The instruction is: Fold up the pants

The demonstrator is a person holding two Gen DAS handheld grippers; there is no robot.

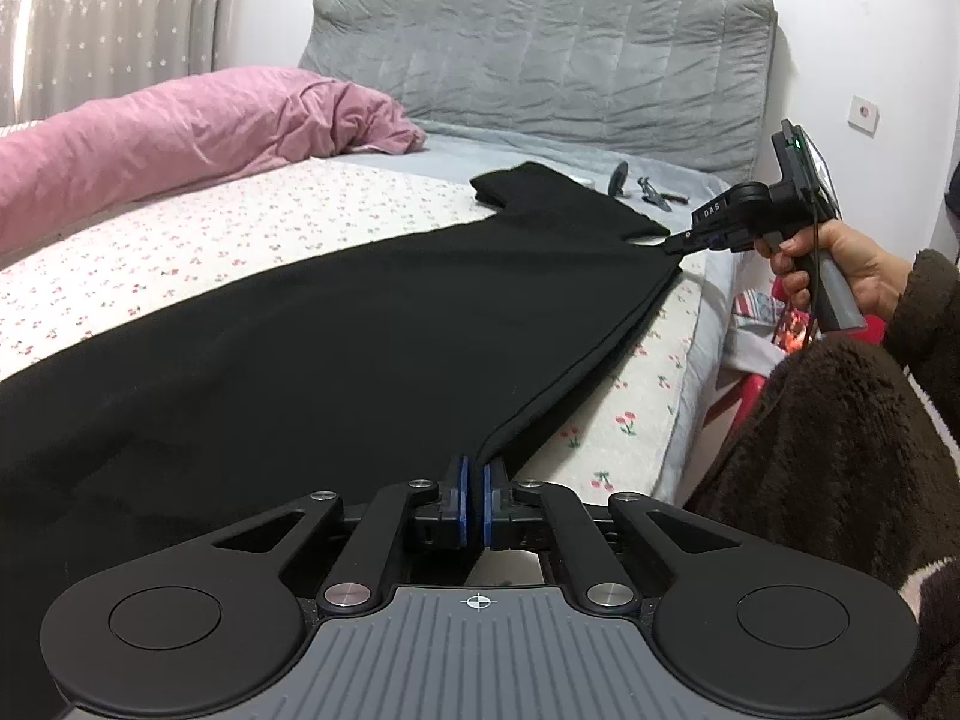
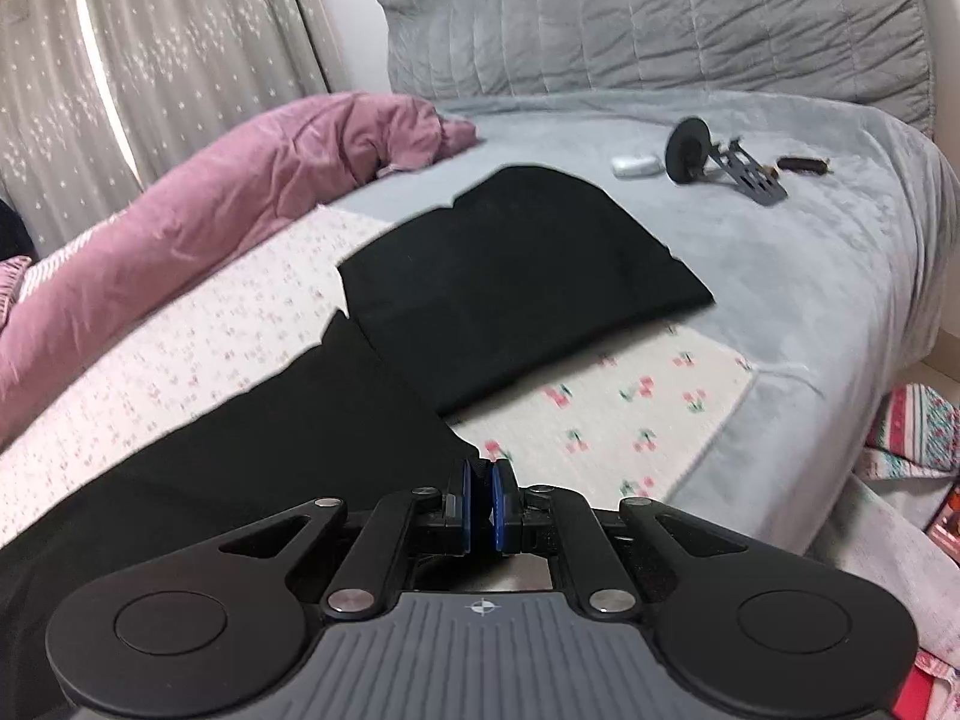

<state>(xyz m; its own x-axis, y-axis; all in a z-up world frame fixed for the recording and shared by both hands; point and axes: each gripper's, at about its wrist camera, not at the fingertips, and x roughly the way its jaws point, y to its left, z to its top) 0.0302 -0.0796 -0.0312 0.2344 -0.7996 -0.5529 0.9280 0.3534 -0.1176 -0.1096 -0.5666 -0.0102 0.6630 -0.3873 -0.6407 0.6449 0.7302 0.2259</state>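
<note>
Black pants (image 1: 360,330) lie spread lengthwise over the flowered bedsheet (image 1: 210,240). My left gripper (image 1: 474,471) is shut on their near edge, with the fabric pinched between the blue pads. In the same view a hand (image 1: 852,276) holds my right gripper (image 1: 675,243) at the pants' far right corner, by the bed's side. In the right wrist view my right gripper (image 2: 480,477) is shut on a bit of black fabric, and the pants (image 2: 516,276) run ahead with one end doubled over onto the grey blanket.
A pink duvet (image 1: 180,138) lies bunched along the left, before a grey padded headboard (image 1: 540,60). On the grey blanket (image 2: 810,276) lie a white case (image 2: 636,165), a black disc on a stand (image 2: 690,150) and a small dark tool. The bed's edge drops off at right.
</note>
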